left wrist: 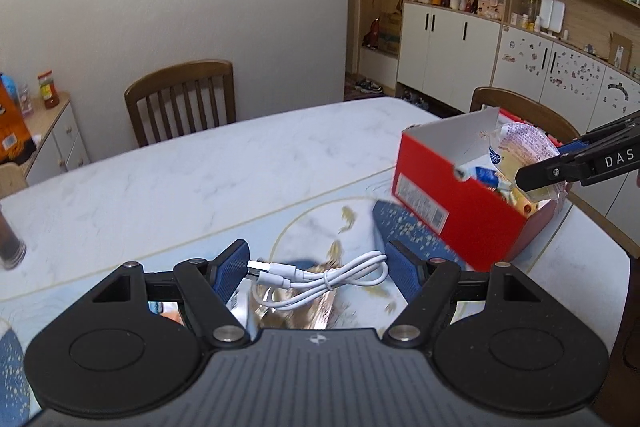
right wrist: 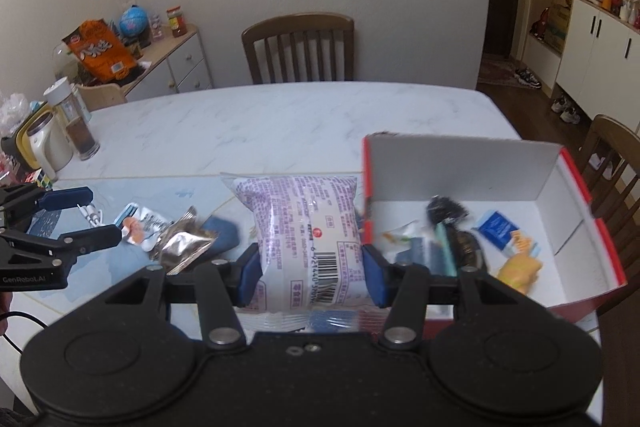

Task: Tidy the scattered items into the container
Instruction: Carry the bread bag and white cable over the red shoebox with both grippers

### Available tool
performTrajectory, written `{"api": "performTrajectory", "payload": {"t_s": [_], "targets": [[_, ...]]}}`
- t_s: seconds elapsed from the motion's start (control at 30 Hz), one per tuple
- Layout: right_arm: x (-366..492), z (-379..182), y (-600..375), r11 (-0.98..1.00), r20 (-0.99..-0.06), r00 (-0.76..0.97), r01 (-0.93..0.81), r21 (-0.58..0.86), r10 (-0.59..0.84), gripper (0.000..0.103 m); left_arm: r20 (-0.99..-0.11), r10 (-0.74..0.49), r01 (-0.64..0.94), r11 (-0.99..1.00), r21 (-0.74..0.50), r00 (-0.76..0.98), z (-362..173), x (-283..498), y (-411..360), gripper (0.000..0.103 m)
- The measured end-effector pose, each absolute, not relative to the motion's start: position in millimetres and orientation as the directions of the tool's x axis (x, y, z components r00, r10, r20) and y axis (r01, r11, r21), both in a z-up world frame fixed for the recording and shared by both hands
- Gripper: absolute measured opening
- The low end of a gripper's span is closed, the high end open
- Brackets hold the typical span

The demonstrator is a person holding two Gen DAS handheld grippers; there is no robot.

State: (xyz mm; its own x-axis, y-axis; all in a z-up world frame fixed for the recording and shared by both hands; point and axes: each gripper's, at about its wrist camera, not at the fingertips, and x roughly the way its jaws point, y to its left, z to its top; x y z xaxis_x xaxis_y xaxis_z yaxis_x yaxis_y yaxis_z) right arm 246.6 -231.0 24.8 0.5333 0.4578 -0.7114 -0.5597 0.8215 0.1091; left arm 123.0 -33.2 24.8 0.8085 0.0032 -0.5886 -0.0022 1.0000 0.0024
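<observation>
Right claw (right wrist: 312,277) clamps the snack packet (right wrist: 306,231); red box (right wrist: 576,183) just right of it; left claw (left wrist: 316,273) pinches a coiled white cable (left wrist: 320,277); foil packets (right wrist: 182,241) left; release each only once above the box interior.

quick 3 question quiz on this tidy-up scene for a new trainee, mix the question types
1. True or false: the right gripper holds a clear snack packet with purple print.
2. Multiple choice: the white USB cable is (A) inside the red box, (B) between the left gripper's fingers, (C) on a chair.
3. Fill in: the inside of the red box is coloured ____.

Key:
1. True; its blue pads press the packet from both sides.
2. B; the coiled cable spans the gap, plug against one pad.
3. White, with several small items already lying in it.
</observation>
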Motion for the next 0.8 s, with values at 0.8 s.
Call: {"api": "performTrajectory", "payload": {"t_s": [0.8], "targets": [[310,26,-345,0.862,-0.725,0.567,-0.502,0.071,0.390,0.051,-0.576,-0.128,0.146,0.989,-0.016,0.807,28,220,-162,0.075]]}}
